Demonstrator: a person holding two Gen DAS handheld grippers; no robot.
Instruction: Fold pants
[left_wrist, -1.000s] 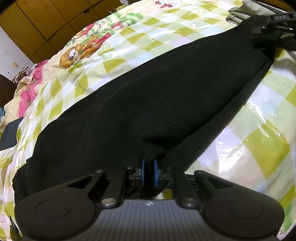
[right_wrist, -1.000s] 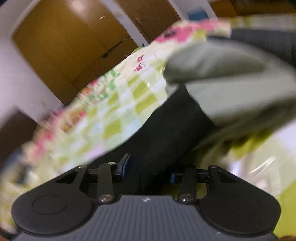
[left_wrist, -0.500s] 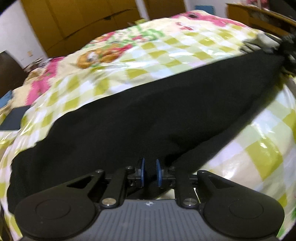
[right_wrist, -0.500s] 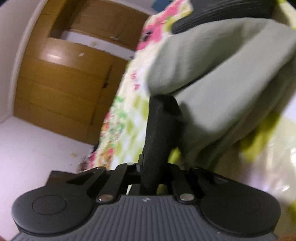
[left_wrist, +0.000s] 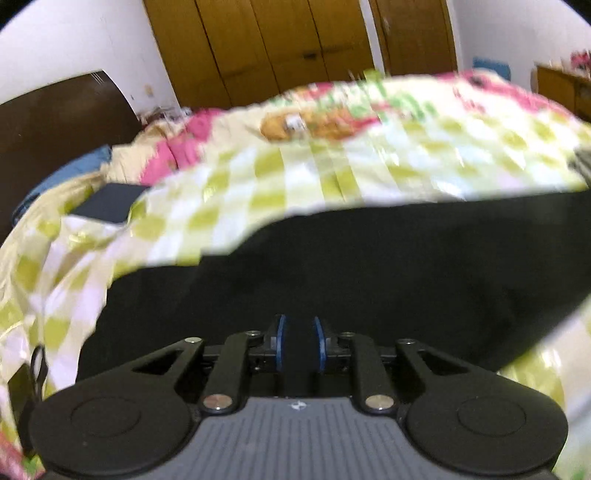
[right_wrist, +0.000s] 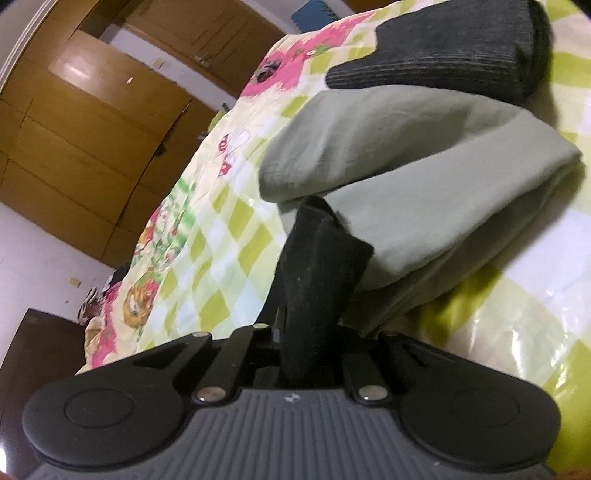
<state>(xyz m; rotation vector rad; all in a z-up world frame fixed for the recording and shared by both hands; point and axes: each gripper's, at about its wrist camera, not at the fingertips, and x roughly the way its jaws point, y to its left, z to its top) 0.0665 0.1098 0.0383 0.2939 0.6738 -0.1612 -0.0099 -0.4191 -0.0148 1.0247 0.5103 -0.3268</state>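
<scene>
The black pants (left_wrist: 369, 266) were stretched lengthwise across the checked bedspread (left_wrist: 332, 166), one end at each gripper. The left gripper (left_wrist: 298, 343) had its fingers opening, black cloth seen between them. The right gripper (right_wrist: 306, 332) was pinched on a corner beside folded green clothes (right_wrist: 406, 177). No writing was legible.

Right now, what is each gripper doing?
Left gripper: opening, black pants between its jaws.
Right gripper: shut on the pants.

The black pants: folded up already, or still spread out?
Still spread: the black pants lie long across the bed, one end pinched in the right gripper.
</scene>
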